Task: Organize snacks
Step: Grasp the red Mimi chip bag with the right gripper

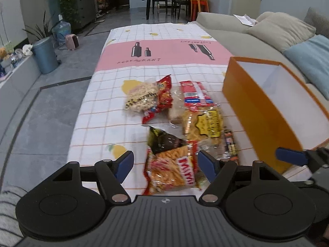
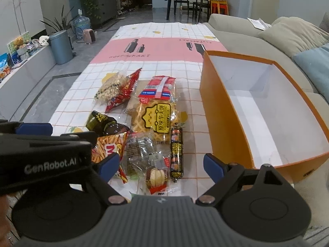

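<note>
Both tongs are seen spread wide, nothing clamped. Left tongs point(image 1: 165, 165) hover low centre in the left view, above the fries bag point(image 1: 174, 170), pads not touching it. Right tongs point(image 2: 161, 165) hover low centre in the right view over a clear packet point(image 2: 139, 154) and a small red snack point(image 2: 157, 178). Snacks are piled mid-frame on the checked table point(image 2: 185, 47): popcorn bag point(image 2: 110, 87), red bag point(image 2: 123, 92), waffle pack point(image 2: 157, 113), dark bag point(image 2: 102, 122), sausage point(image 2: 176, 151) just beside the waffles. Orange box point(image 2: 213, 107) is seen right of the pile, open, white inside. Sofa point(image 2: 236, 33) at upper right.
</note>
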### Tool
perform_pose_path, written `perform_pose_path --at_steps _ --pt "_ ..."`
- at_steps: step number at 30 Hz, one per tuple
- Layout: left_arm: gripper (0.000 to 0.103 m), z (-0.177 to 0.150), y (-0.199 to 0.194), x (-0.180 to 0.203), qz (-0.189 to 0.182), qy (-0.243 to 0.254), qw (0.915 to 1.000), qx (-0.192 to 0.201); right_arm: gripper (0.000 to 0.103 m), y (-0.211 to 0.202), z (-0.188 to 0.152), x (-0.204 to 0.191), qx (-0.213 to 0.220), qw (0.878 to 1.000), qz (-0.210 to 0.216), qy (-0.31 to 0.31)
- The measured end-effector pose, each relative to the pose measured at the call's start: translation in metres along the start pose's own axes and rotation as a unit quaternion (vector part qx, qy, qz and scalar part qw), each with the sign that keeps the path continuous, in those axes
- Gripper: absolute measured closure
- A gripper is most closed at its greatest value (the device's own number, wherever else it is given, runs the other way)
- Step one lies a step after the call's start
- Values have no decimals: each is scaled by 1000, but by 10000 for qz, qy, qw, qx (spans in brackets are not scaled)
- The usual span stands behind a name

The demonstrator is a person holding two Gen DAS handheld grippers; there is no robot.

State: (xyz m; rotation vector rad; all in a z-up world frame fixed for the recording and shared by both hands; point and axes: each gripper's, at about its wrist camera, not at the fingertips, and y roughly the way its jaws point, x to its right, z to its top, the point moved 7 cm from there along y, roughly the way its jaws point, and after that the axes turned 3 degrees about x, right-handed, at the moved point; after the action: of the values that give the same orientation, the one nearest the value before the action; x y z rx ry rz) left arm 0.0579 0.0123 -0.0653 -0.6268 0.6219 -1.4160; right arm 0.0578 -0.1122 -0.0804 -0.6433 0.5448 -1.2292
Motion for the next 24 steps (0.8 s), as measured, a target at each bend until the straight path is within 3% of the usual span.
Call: perform_pose_path --at_steps 6,10,14,19,24 --pt "19 11 6 -33 208 -124 9995 181 16 6 -3 -10 28 9998 122 -129" --pt "19 12 10 -44 -48 146 9995 283 16 18 -10 -24 -152 9987 430 -209" --pt "19 13 17 -56 -175 100 9997 160 16 30 -17 -42 -309 9958 839 -178" --pt "19 14 26 -78 -178 -305 9994 7 18 53 -21 -58 -458 9892 1390 -30" --pt "19 9 35 -92 -118 -579 9980 -244 22 80 -20 -63 -735 9833 1605 442"
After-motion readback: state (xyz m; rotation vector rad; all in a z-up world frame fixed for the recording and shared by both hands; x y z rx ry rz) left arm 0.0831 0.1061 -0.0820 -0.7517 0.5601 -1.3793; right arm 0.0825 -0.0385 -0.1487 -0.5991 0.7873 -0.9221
